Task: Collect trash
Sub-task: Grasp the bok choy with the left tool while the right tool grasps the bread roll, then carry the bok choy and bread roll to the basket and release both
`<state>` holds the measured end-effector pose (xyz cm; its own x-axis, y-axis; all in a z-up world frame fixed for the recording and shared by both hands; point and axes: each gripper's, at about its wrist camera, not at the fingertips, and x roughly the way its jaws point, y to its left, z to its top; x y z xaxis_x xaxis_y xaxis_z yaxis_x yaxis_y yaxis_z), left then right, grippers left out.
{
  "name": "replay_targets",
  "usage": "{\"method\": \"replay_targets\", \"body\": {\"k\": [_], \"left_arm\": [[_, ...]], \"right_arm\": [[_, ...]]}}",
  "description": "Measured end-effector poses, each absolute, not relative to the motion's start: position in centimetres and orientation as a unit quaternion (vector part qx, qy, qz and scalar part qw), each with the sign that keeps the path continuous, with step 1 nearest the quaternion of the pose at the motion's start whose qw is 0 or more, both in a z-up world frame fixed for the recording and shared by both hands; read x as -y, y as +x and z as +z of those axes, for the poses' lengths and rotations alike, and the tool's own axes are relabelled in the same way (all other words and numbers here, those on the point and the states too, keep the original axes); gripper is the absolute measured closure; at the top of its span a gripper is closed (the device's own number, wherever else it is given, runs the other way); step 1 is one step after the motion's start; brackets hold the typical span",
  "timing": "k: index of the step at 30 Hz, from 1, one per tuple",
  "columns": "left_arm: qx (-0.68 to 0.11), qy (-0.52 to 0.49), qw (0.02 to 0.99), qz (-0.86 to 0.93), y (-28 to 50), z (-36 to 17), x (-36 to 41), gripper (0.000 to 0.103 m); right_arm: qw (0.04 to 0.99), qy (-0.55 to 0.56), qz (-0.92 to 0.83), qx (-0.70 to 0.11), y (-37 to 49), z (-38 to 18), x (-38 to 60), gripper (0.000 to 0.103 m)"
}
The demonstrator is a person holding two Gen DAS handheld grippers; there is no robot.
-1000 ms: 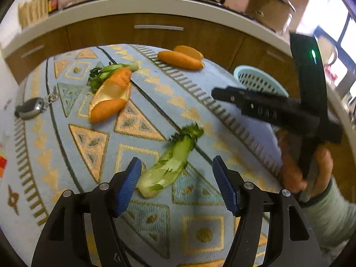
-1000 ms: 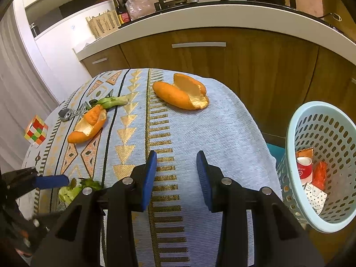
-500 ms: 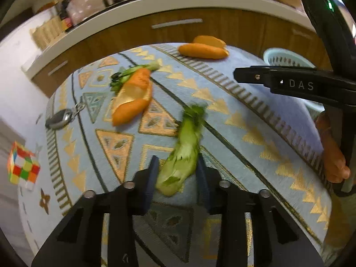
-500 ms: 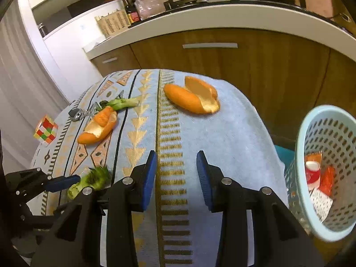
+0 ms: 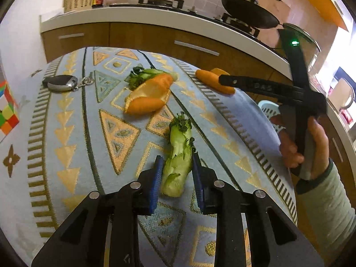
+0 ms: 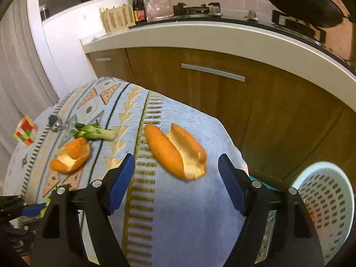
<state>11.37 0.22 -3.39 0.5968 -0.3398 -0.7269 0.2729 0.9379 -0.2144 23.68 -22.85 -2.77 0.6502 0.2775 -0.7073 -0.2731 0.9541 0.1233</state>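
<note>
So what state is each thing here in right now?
Left gripper: jaws just closed in on the greens stalk.
Right gripper: jaws just opened wide, nothing held.
Near peel: lying open, white inside up.
Far peel: lying on the cloth.
Basket: upright beside the table.
Keys: lying on the cloth.

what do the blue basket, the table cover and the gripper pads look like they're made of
Basket: looks like moulded plastic, pale blue, smooth, with rows of punched slots.
Table cover: seemingly woven fabric, matte, its gold triangle pattern looking woven in; it drapes over the table edge.
Pads on the right gripper: blue, ribbed, probably rubber or soft plastic, on black rigid fingers; which one cannot be told.
</note>
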Motion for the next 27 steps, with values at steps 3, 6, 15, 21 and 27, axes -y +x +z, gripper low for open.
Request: {"method": "replay_targets", "body": {"k": [3, 6, 15, 21, 27], "left_arm": [[-0.409, -0.035, 0.897, -0.164, 10.9, -3.2, -0.1, 0.078], [-0.406, -0.034, 0.899, -0.162, 10.9, -3.2, -0.1, 0.078], [-0.407, -0.050, 0.897, -0.168, 10.9, -3.3, -0.5, 0.078], [-0.407, -0.049, 0.897, -0.164, 10.9, -3.4, -0.5, 0.078], [-0.404, -0.045, 0.900, -0.156, 10.7, -3.3, -0.3, 0.078]], "right_arm": [[0.903, 0.002, 0.152, -0.402, 25.3, -3.4, 22.4, 0.029], [0.900, -0.001, 0.153, -0.408, 25.9, -3.8, 22.0, 0.029], [0.899, -0.037, 0.133, -0.415, 25.8, -4.4, 20.7, 0.049], [0.915, -0.032, 0.130, -0.381, 24.7, -3.7, 21.1, 0.074], [0.928, -0.042, 0.145, -0.340, 23.0, -2.8, 21.0, 0.077]]}}
